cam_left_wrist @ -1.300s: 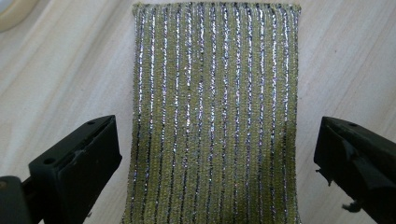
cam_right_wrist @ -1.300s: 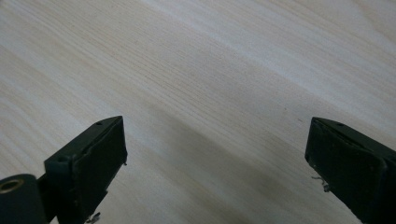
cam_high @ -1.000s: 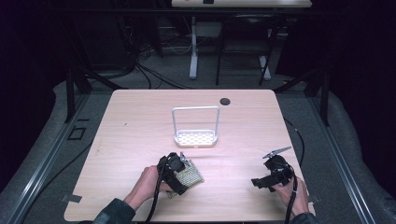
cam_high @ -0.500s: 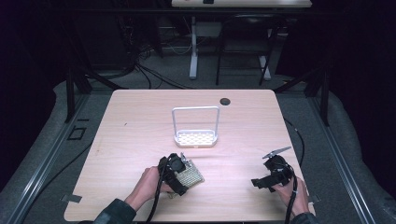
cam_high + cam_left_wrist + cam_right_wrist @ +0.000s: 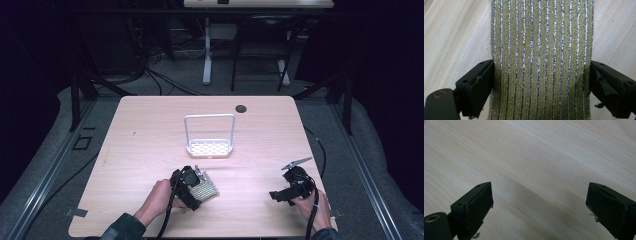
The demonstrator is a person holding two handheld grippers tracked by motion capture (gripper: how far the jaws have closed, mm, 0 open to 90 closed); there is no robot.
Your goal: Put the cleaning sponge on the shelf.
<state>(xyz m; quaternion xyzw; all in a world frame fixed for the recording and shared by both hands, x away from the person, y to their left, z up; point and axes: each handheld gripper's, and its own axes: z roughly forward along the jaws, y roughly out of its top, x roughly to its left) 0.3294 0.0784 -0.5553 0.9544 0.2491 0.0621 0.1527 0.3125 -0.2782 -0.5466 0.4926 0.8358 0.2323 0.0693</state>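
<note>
A green scouring pad (image 5: 541,50) with silver glitter stripes lies on the wooden table (image 5: 150,130), near its front edge, left of centre. My left gripper (image 5: 541,82) has a jaw against each side edge of the scouring pad (image 5: 207,190), and the pad narrows slightly where they press. The jaws have just been closing on it. In the high view my left gripper (image 5: 197,190) lies low over the table in the person's hand. My right gripper (image 5: 539,205) stands open over bare wood at the front right (image 5: 280,195), with nothing between its jaws.
A small white rack (image 5: 210,148) with a tall wire handle and a perforated base stands at the table's middle, beyond the pad. A dark round grommet (image 5: 241,108) sits near the far edge. Cables trail from both grippers off the front edge.
</note>
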